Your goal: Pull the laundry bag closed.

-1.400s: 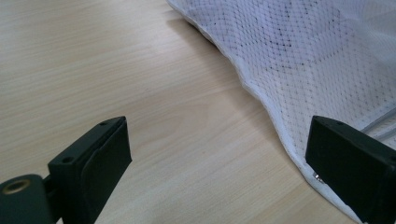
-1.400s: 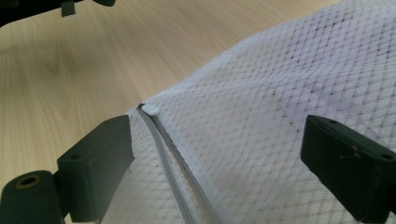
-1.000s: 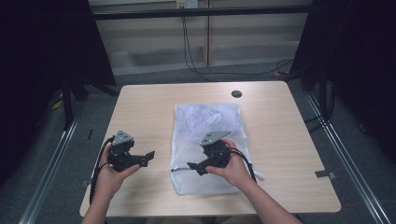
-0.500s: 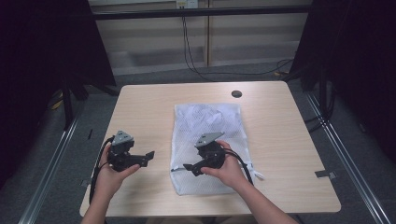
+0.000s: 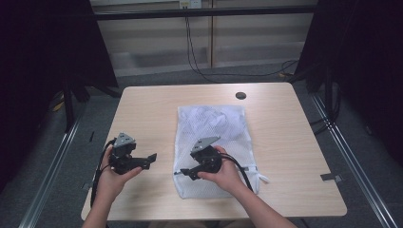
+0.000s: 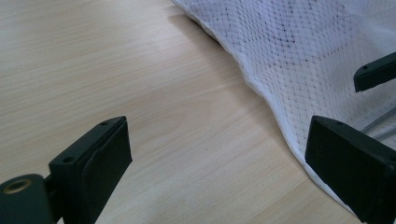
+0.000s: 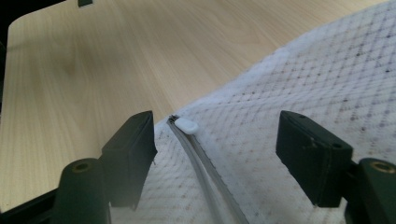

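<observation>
Now zipper pull [image 7: 187,125] sits between right gripper [image 7: 215,156] jaws.

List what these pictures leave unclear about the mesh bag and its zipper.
- Contents of the mesh laundry bag, high view: a pale bundle, blurred by the netting.
- Zipper, right gripper view: its near end is cut off by the bottom edge.
- Zipper pull: too blurred for detail.

The high view is evenly lit from above, the pale worktop [image 5: 152,109] bright against black curtains at both sides — shadows there are faint and short. It is soft, with little fine detail. In the two gripper views the near black jaws are blurred, while the white mesh bag [image 7: 299,93] stays fairly sharp — its far weave softens. No harsh glare anywhere.
</observation>
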Tool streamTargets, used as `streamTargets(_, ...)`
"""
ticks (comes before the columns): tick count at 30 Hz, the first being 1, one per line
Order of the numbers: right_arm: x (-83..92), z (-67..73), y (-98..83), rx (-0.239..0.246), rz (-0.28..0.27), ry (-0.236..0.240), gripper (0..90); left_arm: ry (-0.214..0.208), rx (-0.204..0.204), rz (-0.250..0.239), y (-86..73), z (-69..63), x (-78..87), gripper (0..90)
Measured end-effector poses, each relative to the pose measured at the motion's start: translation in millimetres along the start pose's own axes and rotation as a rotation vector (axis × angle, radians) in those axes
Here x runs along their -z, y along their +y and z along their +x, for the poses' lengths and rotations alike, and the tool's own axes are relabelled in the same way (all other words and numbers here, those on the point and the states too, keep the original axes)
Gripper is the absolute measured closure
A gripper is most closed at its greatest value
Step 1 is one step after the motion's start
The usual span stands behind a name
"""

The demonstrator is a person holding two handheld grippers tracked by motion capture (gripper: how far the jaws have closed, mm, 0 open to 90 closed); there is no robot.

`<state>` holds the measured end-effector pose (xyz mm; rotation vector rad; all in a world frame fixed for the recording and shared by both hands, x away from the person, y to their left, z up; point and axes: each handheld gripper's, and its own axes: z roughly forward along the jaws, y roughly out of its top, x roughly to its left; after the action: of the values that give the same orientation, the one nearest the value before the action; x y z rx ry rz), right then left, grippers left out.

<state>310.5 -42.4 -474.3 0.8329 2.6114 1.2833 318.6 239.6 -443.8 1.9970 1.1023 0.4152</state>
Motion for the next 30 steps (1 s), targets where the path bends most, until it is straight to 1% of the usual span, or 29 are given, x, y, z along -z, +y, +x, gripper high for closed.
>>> streamTargets(2, -1.9, 1.0, 0.5, -0.006, -0.003, 0.003, 30.3, 0.001, 0.003, -0.002, 0.0, 0.2, -0.1, 6.7)
streamTargets(3, -3.1, 0.9, 0.9, 0.005, -0.004, 0.006, 30.7, 0.001, -0.003, 0.002, 0.0, 0.7, 0.2, 6.7)
streamTargets(5, -4.7, 1.7, 1.3, -0.003, 0.0, 0.002, 31.6, -0.001, -0.003, 0.002, 0.0, 0.9, 0.3, 6.7)
streamTargets(8, -7.0, 2.1, 1.4, -0.004, -0.004, 0.013, 33.4, -0.002, -0.003, 0.005, -0.3, 1.2, 0.2, 7.1)
streamTargets(10, -8.1, 2.1, 1.3, 0.003, -0.007, 0.013, 33.9, -0.002, 0.0, 0.002, -0.5, 1.1, -0.1, 7.5)
streamTargets(12, -9.9, 3.3, 1.8, 0.003, -0.008, 0.024, 36.9, -0.003, 0.001, 0.003, -0.6, 1.2, -0.3, 7.5)
streamTargets(15, -11.6, 3.5, 2.5, 0.013, -0.01, 0.024, 39.0, 0.002, 0.001, 0.001, -0.4, 1.9, 0.4, 7.5)
streamTargets(17, -12.0, 3.9, 3.0, 0.006, -0.012, 0.021, 40.3, 0.0, 0.003, -0.001, -0.5, 1.9, 0.4, 7.5)
streamTargets(18, -12.4, 3.7, 3.3, 0.009, -0.015, 0.032, 40.6, 0.0, 0.002, 0.0, -0.5, 2.2, 0.7, 7.5)
streamTargets(19, -13.1, 3.9, 3.7, 0.009, -0.017, 0.035, 40.5, -0.001, -0.007, 0.007, -0.4, 2.9, 1.2, 7.5)
streamTargets(24, -15.4, 5.1, 5.2, 0.012, -0.009, 0.029, 42.5, 0.002, 0.001, -0.002, -0.3, 2.6, 1.1, 7.5)
streamTargets(26, -15.8, 5.3, 5.5, -0.003, 0.001, 0.027, 44.2, 0.001, 0.0, -0.002, -0.3, 2.9, 1.5, 7.5)
streamTargets(28, -17.1, 5.2, 5.3, -0.005, 0.008, 0.032, 46.3, 0.001, 0.001, -0.002, -0.3, 3.1, 1.6, 7.5)
streamTargets(30, -18.4, 5.1, 4.9, 0.006, 0.009, 0.038, 48.2, 0.0, -0.003, 0.004, -0.4, 3.5, 1.9, 7.6)
